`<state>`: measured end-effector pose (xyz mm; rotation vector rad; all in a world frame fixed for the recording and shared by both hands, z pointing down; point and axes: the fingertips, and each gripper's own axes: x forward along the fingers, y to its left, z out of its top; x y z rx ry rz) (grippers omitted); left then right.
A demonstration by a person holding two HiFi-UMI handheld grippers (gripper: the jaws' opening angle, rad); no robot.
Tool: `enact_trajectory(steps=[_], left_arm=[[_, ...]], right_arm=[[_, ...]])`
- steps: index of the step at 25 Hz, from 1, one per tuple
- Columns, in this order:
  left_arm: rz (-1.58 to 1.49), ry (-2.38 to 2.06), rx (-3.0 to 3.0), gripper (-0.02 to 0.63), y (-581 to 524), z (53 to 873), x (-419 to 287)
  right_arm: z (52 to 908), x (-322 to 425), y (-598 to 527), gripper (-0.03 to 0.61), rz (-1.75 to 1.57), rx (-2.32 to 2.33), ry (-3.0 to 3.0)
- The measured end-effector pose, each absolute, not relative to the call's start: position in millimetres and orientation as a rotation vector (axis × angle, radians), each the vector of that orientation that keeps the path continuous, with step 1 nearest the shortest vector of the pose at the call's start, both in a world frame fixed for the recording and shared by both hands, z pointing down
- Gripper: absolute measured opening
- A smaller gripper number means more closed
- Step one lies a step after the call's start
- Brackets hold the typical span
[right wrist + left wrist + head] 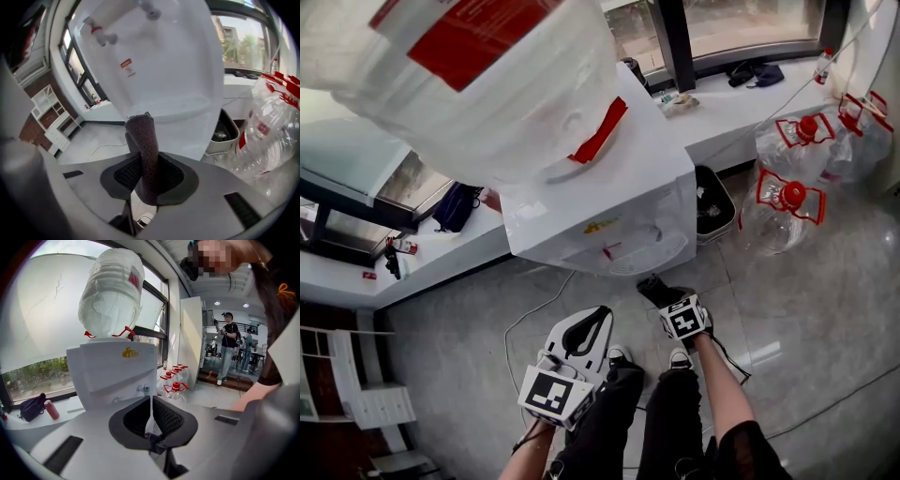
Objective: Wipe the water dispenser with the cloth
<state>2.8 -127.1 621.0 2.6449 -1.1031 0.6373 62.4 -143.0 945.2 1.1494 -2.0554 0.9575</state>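
From here my right gripper (144,174) is pinching the dark cloth (142,150) right at the water dispenser's (159,61) front, can't tell if it's touching. Left gripper (151,405) tips are pressed together, empty. The bin (224,136) beside the dispenser holds stuff I can't make out.

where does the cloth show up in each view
head view: cloth, a dark bundle at lower centre, just below the water dispenser.
left gripper view: not in it.
right gripper view: centre, a dark strip standing up, clamped in the right tongs.
shared landmark: the white water dispenser, upper centre in the head view, left of centre in the left gripper view, across the top of the right gripper view.
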Motion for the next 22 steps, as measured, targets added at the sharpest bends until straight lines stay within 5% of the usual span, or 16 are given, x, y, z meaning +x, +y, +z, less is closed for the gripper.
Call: enact_trajectory(steps=[10,22], left_arm=[[0.711,-1.17,2.607,0.02,-137.8,651.6,-27.3],[0.659,-1.101,2.604,0.02,-144.0,648.5,-28.6]], right_arm=[[986.9,-0.4,-178.0,0.1,1.026,1.158,-2.087],[979.3,165.5,-214.4,0.1,1.076,1.612,-1.801]])
